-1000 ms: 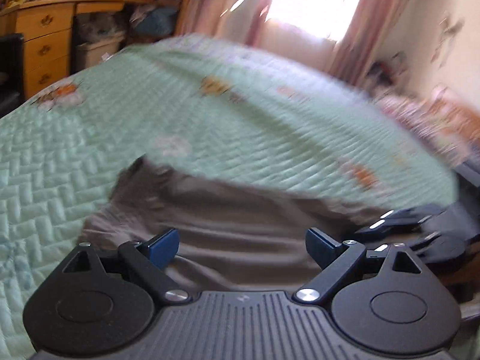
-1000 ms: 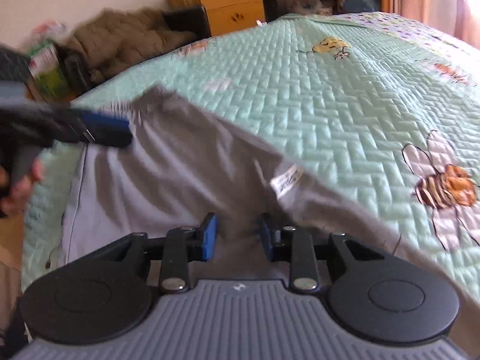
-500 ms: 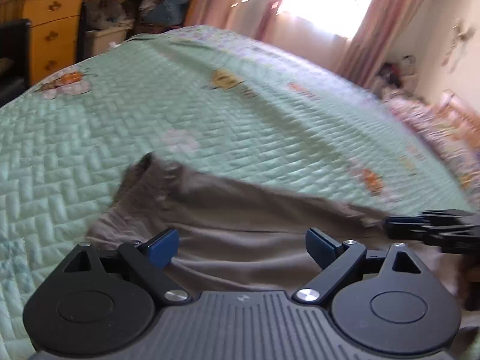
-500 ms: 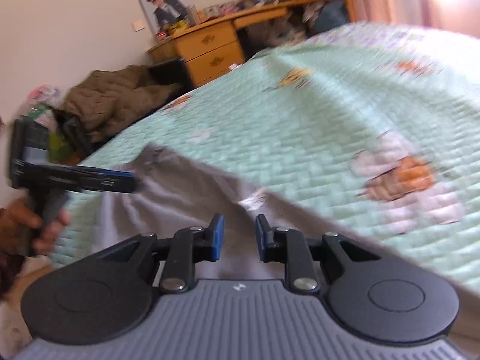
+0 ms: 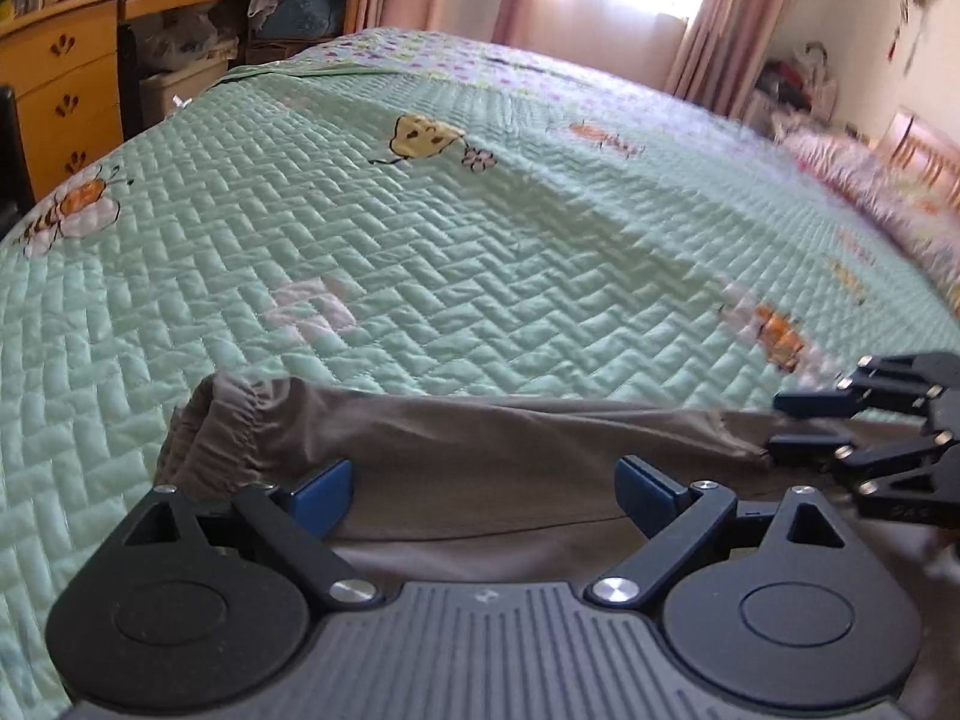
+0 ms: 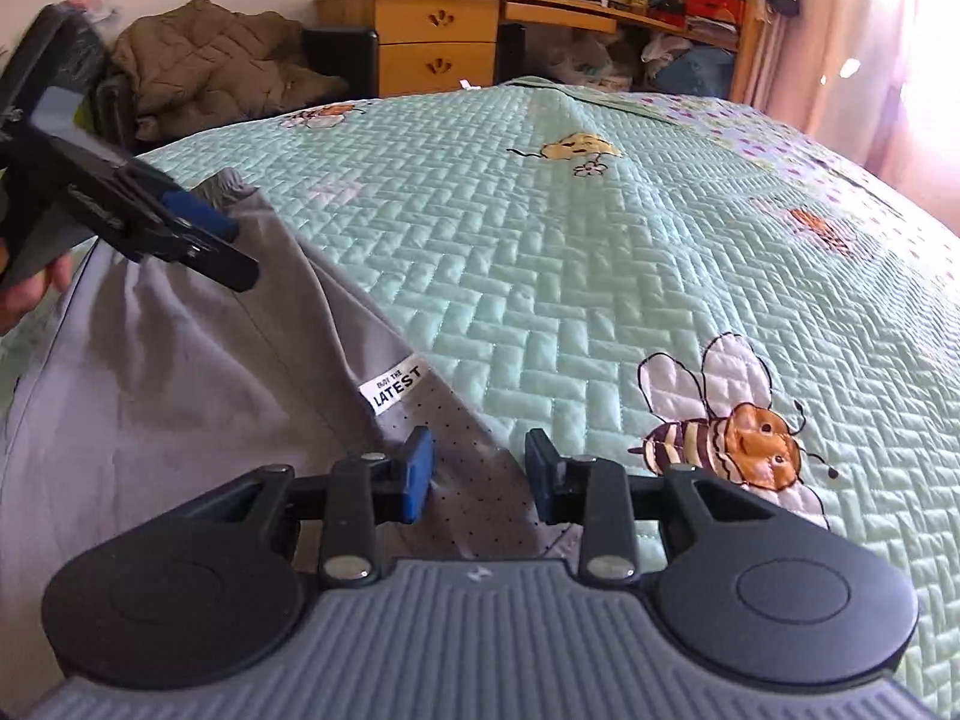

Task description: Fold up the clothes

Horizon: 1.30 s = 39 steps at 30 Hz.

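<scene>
Grey trousers (image 6: 180, 396) spread flat on the green quilt (image 6: 540, 252) near its edge; right gripper (image 6: 478, 474) has just been opening, cloth between jaws, unpinched; left gripper (image 5: 483, 492) spread wide over the waistband (image 5: 234, 420); risk: released edge slumps, fold skews.

Left gripper (image 5: 483, 483) pitched downward at lower centre of its own view, jaws spread wide, nothing pinched. Right gripper (image 6: 478, 474) likewise tilted down, jaws partly apart and just been opening, pads clear of the cloth between them. Bare hand (image 6: 27, 291) at left edge of the right view, wrapped round the left gripper's handle.
</scene>
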Each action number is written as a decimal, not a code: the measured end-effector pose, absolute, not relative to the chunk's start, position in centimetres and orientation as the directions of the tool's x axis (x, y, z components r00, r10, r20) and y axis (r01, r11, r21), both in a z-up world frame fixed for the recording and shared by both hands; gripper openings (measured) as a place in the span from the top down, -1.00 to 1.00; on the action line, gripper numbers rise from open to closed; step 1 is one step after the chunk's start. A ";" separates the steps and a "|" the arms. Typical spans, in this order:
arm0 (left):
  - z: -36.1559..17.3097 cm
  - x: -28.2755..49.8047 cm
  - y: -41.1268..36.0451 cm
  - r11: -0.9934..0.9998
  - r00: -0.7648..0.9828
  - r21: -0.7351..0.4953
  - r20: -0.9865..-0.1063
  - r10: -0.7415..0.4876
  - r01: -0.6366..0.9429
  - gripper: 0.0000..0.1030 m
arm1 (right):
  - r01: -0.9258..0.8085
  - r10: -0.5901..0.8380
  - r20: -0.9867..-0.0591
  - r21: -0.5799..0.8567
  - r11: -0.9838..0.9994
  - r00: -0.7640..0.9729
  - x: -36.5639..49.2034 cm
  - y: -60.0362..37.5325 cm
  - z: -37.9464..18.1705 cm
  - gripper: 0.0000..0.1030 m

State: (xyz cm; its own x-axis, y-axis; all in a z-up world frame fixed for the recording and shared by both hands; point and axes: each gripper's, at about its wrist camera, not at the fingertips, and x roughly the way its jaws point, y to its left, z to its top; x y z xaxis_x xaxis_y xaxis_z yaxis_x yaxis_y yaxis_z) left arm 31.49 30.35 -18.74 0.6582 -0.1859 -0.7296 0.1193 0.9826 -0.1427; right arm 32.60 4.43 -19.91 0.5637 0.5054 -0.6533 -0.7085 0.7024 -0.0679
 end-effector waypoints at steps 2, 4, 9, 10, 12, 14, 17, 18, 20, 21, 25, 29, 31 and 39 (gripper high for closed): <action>-19.2 32.1 30.0 0.989 0.646 -0.095 -0.749 -0.148 0.117 -0.83 | -0.688 0.474 -0.652 -0.103 0.718 0.592 32.7 4.5 -20.2 0.31; -19.4 32.5 29.9 0.990 0.641 -0.080 -0.756 -0.133 0.112 -0.89 | -0.673 0.473 -0.653 -0.077 0.736 0.592 33.3 4.2 -20.5 0.30; -18.9 32.2 30.2 0.989 0.650 -0.113 -0.746 -0.147 0.095 -0.89 | -0.622 0.466 -0.621 -0.045 0.782 0.631 32.7 3.7 -19.8 0.29; -18.6 31.9 30.5 0.987 0.656 -0.135 -0.737 -0.161 0.091 -0.88 | -0.619 0.486 -0.600 -0.020 0.785 0.636 32.1 3.5 -19.3 0.27; -18.0 31.0 31.1 0.977 0.671 -0.195 -0.714 -0.201 0.086 -0.88 | -0.631 0.539 -0.565 0.042 0.775 0.624 31.0 3.4 -18.4 0.27; -17.9 30.7 31.6 0.963 0.676 -0.249 -0.693 -0.251 0.103 -0.89 | -0.660 0.591 -0.569 0.109 0.743 0.572 30.7 3.7 -18.4 0.27; -17.8 30.4 32.1 0.954 0.676 -0.281 -0.684 -0.274 0.102 -0.89 | -0.642 0.533 -0.642 0.081 0.762 0.551 31.5 4.9 -19.9 0.27; -17.7 30.4 32.2 0.956 0.675 -0.280 -0.688 -0.266 0.091 -0.82 | -0.633 0.525 -0.642 0.079 0.770 0.559 31.8 4.7 -20.1 0.27; -17.6 30.4 32.4 0.958 0.674 -0.277 -0.695 -0.250 0.070 -0.82 | -0.612 0.509 -0.640 0.076 0.788 0.576 32.1 4.4 -20.3 0.26; -17.6 30.4 32.5 0.959 0.673 -0.276 -0.699 -0.242 0.059 -0.81 | -0.593 0.503 -0.629 0.083 0.801 0.593 31.7 4.1 -19.8 0.22; -14.1 26.9 33.5 0.946 0.753 -0.314 -0.604 -0.261 0.076 -0.82 | -0.568 0.556 -0.568 0.178 0.803 0.607 28.3 1.4 -17.7 0.21; -12.0 22.7 35.1 0.951 0.807 -0.309 -0.559 -0.191 0.011 -0.87 | -0.605 0.632 -0.535 0.256 0.754 0.561 22.7 -0.1 -17.0 0.21; -12.2 21.1 35.5 0.942 0.800 -0.335 -0.567 -0.198 -0.004 -0.88 | -0.645 0.660 -0.528 0.250 0.722 0.534 19.8 0.0 -17.1 0.21; -17.5 20.4 28.7 0.965 0.665 -0.227 -0.702 -0.254 0.130 -0.85 | -0.577 0.486 -0.645 0.084 0.812 0.590 18.8 0.5 -20.1 0.23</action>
State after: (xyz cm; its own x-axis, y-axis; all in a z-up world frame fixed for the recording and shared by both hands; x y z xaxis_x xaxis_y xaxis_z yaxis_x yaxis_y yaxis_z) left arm 20.37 28.72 -17.45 0.6648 -0.2542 -0.7024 0.1295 0.9653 -0.2268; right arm 18.79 0.51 -20.10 0.5897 0.4860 -0.6451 -0.5772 0.8122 0.0842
